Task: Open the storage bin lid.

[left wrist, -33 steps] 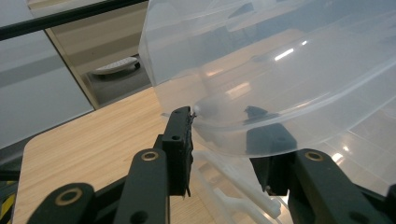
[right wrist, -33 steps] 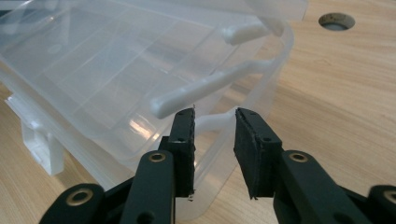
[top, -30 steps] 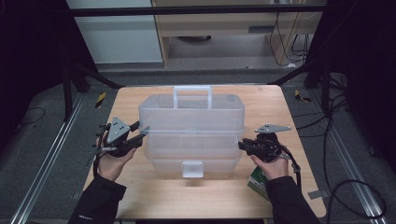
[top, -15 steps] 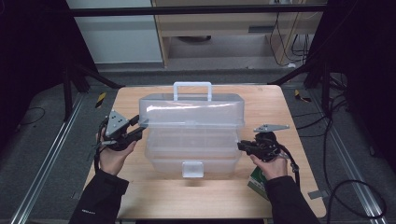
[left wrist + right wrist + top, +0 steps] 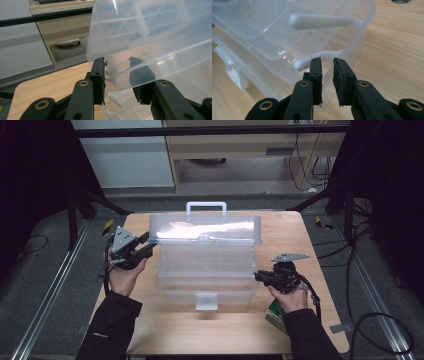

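The left gripper (image 5: 117, 72) pinches the corner edge of the clear lid (image 5: 150, 37), its jaws having just been closing on it; one jaw shows only blurred through the plastic. The lid stands raised over the clear tiered storage box (image 5: 207, 270) in the middle of the wooden table (image 5: 165, 330). The right gripper (image 5: 327, 65) sits at the box's right end wall with a narrow gap between its jaws; whether the pads press the rim is hard to tell. A green packet (image 5: 274, 312) is half hidden under the right hand (image 5: 287, 297).
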`<state>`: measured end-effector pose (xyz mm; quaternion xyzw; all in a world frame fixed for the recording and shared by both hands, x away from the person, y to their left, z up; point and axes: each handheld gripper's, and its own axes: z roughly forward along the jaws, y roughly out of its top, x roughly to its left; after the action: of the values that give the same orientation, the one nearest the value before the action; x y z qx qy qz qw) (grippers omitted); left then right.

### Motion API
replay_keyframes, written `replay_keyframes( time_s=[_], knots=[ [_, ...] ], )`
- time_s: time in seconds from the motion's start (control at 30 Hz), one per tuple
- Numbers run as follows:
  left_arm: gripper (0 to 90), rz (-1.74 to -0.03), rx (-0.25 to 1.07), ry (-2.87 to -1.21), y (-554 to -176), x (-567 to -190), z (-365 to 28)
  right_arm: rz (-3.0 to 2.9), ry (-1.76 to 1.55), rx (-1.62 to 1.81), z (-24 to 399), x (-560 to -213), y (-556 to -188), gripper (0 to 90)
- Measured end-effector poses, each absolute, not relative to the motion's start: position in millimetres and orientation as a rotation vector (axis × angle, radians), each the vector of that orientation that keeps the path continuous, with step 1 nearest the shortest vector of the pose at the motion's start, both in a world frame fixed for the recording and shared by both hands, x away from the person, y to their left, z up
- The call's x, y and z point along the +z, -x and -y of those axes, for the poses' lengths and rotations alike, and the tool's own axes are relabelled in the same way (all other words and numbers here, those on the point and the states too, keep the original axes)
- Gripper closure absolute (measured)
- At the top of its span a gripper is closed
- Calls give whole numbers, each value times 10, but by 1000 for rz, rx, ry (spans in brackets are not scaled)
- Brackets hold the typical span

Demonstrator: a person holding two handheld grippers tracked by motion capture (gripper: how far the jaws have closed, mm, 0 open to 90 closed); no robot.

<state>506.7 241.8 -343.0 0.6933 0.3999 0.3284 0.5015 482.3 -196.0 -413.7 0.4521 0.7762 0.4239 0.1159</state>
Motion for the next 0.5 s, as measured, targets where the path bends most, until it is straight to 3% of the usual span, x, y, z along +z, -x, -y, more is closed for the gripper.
replay_keyframes(
  time_s=[0.5],
  knots=[
    [722, -983, 833, -1648, -5252, -3351, -2392, -2274, -1326, 1240, 1961, -4136, -4825, 772]
  ],
)
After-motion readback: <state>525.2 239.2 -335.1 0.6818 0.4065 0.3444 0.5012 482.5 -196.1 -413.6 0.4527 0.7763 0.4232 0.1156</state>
